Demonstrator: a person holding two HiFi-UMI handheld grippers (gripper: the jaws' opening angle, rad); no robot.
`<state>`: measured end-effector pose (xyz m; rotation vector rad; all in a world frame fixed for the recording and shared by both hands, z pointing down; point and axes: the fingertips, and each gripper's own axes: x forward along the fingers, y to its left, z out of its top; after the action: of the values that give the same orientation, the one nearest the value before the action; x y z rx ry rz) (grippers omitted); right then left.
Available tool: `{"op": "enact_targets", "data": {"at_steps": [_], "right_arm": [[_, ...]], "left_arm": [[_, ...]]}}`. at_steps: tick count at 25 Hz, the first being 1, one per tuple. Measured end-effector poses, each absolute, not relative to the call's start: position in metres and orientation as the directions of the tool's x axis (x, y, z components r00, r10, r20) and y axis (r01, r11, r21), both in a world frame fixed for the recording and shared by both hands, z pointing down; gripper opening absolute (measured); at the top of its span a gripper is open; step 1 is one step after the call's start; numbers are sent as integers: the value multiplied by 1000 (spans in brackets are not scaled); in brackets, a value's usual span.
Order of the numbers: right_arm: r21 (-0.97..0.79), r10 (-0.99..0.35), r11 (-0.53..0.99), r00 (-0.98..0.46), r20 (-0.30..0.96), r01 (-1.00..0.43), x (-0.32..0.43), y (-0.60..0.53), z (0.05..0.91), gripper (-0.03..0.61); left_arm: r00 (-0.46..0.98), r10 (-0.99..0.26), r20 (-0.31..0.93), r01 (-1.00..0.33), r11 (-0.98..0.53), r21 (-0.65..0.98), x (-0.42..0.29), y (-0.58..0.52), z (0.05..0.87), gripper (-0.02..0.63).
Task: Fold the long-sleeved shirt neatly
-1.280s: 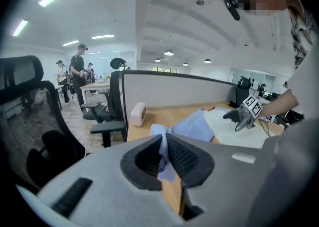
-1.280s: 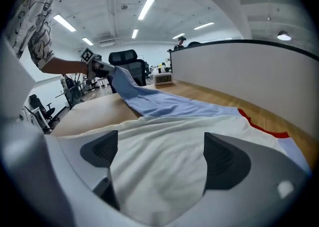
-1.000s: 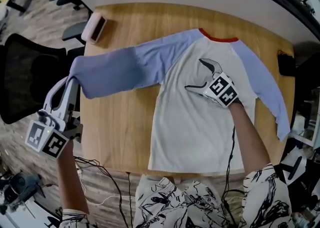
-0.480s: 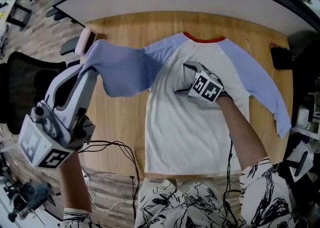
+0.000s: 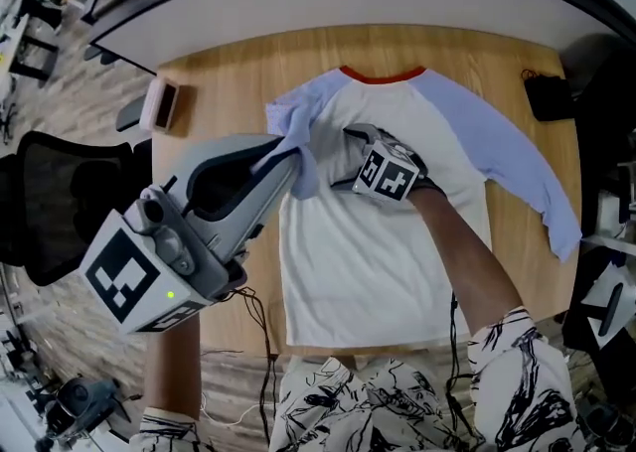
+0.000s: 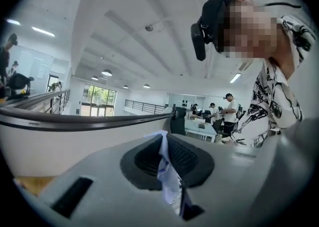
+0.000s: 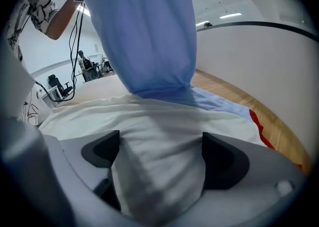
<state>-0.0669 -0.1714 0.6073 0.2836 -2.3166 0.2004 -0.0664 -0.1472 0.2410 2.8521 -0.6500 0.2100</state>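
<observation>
The long-sleeved shirt (image 5: pixel 378 261), white in the body with blue sleeves and a red collar (image 5: pixel 383 75), lies flat on the wooden table (image 5: pixel 214 82). My left gripper (image 5: pixel 288 154) is shut on the cuff of the left sleeve (image 5: pixel 296 132) and holds it raised over the shirt's chest. Seen from the left gripper view, that blue cloth (image 6: pixel 168 176) is pinched between the closed pads. My right gripper (image 5: pixel 344 158) rests open on the white chest, jaws spread wide, with fabric (image 7: pixel 159 166) bulging between them. The lifted sleeve (image 7: pixel 144 36) hangs just ahead of it. The right sleeve (image 5: pixel 522 167) lies spread out.
A pink and white device (image 5: pixel 159 107) lies at the table's far left corner, and a black object (image 5: pixel 547 97) at the right edge. A black office chair (image 5: pixel 50 192) stands left of the table. Cables (image 5: pixel 248 306) hang off the near edge.
My left gripper has carried the left sleeve up and to the right, from beyond the table's left edge to over the shirt's chest. The right gripper has stayed pressed on the shirt.
</observation>
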Motion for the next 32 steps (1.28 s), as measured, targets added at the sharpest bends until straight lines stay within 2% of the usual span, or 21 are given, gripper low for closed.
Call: {"op": "enact_targets", "data": {"at_steps": [5,9,23,28,32], "right_arm": [[-54,-145,963,-674,724,-265,-67,-171,603,522],[-41,-136,969,-668,732,-243,-54,-164,597,523],[-56,-184,941,-641,746,-334,66,-146,608,522],[-110,-133,945,-668,732,-309,79,-135,602,522],[-98,-93,958,-614,784,-270,119,-118,602,522]], "left_arm": [[921,-331,205,-372,-905,209,-7,-140,263,25],[911,-304,277,-368,-903,220,21,-139,296,26],[864,-265,429,-409,-866,288,100,-140,431,26],[838,-278,469,-451,-837,310,119,-143,467,26],[803,-305,513,-489,-828,273,139,-144,492,28]]}}
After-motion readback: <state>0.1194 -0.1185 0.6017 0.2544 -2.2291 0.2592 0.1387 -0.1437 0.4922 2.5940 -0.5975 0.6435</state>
